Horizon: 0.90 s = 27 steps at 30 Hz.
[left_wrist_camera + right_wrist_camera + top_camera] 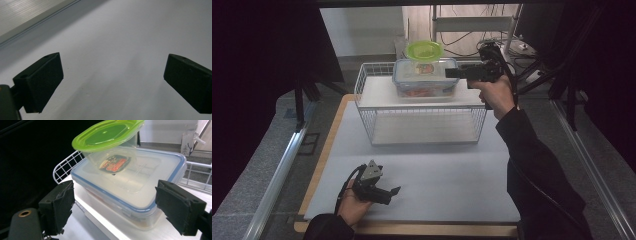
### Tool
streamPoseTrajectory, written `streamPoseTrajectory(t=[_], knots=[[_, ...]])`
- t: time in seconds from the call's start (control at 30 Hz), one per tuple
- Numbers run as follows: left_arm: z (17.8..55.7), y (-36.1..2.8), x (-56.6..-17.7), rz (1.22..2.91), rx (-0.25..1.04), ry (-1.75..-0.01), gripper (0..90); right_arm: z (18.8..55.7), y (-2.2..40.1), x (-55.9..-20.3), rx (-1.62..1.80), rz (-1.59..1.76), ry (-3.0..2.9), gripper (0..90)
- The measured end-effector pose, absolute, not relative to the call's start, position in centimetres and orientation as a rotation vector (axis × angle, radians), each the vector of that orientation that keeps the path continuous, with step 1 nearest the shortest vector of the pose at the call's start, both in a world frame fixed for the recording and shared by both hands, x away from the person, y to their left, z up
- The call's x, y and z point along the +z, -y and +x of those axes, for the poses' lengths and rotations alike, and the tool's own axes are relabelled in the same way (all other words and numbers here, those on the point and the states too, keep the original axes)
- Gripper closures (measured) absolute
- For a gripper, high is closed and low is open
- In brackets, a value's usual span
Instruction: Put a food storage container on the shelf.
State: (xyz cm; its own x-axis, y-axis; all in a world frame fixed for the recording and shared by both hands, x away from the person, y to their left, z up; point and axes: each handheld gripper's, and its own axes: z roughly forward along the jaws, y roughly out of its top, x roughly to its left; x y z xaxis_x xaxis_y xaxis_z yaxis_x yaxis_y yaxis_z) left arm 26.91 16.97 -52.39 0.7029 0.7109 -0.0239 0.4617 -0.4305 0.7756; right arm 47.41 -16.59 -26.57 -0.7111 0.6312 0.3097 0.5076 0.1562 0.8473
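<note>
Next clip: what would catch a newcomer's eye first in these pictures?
The bright green-lidded tub, perched on the blue-rimmed clear box on top of the white wire rack at the table's far side. Beside that box the right gripper points at it, jaws open and not touching it. Near the table's front edge the left gripper rests open over the bare white tabletop.

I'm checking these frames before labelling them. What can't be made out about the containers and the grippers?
- Contents of the blue-rimmed box: blurred behind its cloudy walls in both the high and right gripper views.
- Label under the green-lidded tub: too small to read.
- Right gripper pad contact: high view, too small.
</note>
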Motion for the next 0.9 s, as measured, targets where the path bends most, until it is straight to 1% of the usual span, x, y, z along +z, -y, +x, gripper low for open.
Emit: streamPoseTrajectory(t=[0.4,0.9], knots=[[26.9,-17.1,-52.2,2.058,0.363,-0.883,2.3,45.3,16.3,-27.3,1.567,1.065,-2.309,12.8],[26.9,-17.0,-52.3,2.065,0.36,-0.878,2.0,43.2,16.8,-28.8,1.49,0.974,-2.331,7.7]])
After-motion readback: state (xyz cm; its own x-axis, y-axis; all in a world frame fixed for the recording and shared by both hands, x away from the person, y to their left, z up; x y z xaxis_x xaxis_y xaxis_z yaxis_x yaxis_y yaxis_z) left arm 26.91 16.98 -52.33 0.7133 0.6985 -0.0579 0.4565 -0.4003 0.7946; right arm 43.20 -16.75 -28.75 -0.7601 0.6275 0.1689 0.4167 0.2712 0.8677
